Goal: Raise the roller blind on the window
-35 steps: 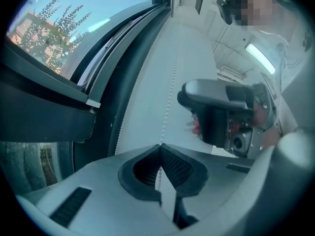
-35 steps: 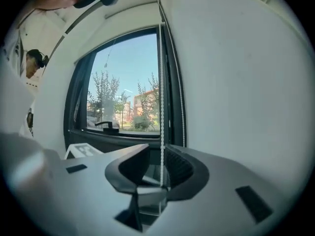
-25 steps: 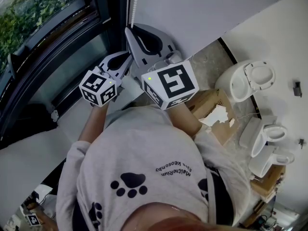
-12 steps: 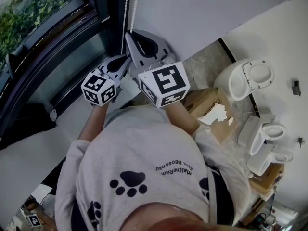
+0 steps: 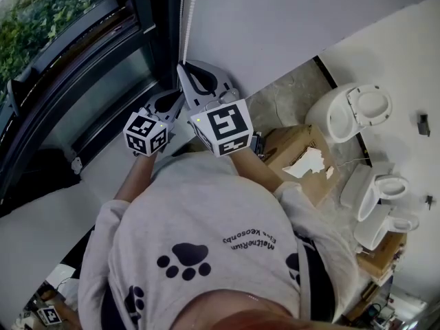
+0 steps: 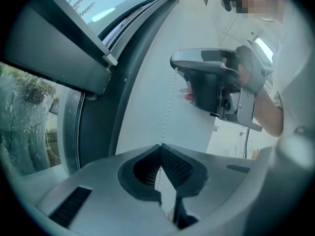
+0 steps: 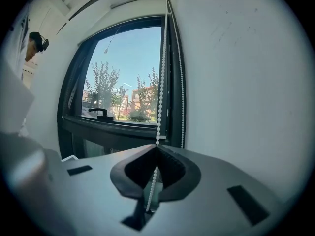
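Note:
A white bead chain (image 5: pixel 183 19) hangs in two strands beside the dark window frame (image 5: pixel 82 81). In the right gripper view one strand (image 7: pixel 162 68) drops straight into the closed jaws of my right gripper (image 7: pixel 157 144), while the other strand (image 7: pixel 181 82) hangs free against the wall. In the head view my right gripper (image 5: pixel 181 68) is the higher one. My left gripper (image 5: pixel 179 100) sits just below it. In the left gripper view, my left gripper (image 6: pixel 160 145) is shut on the chain (image 6: pixel 170 104), with the right gripper (image 6: pixel 216 82) above it. The window pane (image 7: pixel 123 77) shows uncovered.
A white wall (image 5: pixel 289 19) runs right of the chain. On the floor to the right stand a torn cardboard box (image 5: pixel 302 160) and several white toilets (image 5: pixel 350 112). The person's grey shirt (image 5: pixel 206 239) fills the lower head view.
My right gripper has come down and toward the body along the chain. The left gripper has shifted only slightly.

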Action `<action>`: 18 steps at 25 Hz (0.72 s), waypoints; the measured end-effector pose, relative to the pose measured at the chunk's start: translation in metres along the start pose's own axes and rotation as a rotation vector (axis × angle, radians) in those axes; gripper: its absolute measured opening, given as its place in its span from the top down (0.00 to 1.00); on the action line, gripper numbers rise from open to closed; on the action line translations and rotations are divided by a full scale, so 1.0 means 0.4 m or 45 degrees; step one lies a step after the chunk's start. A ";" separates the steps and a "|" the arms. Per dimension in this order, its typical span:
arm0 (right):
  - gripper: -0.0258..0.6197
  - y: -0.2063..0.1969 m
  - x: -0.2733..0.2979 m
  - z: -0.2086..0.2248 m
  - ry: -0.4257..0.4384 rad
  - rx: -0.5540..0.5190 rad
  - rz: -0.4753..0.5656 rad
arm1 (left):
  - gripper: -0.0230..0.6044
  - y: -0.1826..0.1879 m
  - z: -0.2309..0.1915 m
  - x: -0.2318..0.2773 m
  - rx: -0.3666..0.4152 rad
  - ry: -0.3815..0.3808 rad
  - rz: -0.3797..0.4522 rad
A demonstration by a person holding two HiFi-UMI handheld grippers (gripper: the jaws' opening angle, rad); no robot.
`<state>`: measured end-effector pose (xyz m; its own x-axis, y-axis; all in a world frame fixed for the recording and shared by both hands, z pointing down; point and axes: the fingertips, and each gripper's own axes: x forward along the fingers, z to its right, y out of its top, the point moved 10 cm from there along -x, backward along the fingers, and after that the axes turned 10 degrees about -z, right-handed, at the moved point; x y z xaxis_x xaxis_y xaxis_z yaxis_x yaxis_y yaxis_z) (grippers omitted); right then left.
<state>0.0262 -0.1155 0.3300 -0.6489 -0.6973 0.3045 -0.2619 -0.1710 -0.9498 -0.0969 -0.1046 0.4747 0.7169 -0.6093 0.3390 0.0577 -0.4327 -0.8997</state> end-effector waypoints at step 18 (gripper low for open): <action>0.95 -0.131 0.033 -0.014 0.017 0.040 -0.112 | 0.95 -0.127 -0.016 0.014 -0.103 0.027 -0.128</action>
<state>0.0275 -0.1120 0.3841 -0.6340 -0.6690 0.3879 -0.2962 -0.2533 -0.9209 -0.1003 -0.0901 0.5241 0.6956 -0.5734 0.4328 0.0714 -0.5442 -0.8359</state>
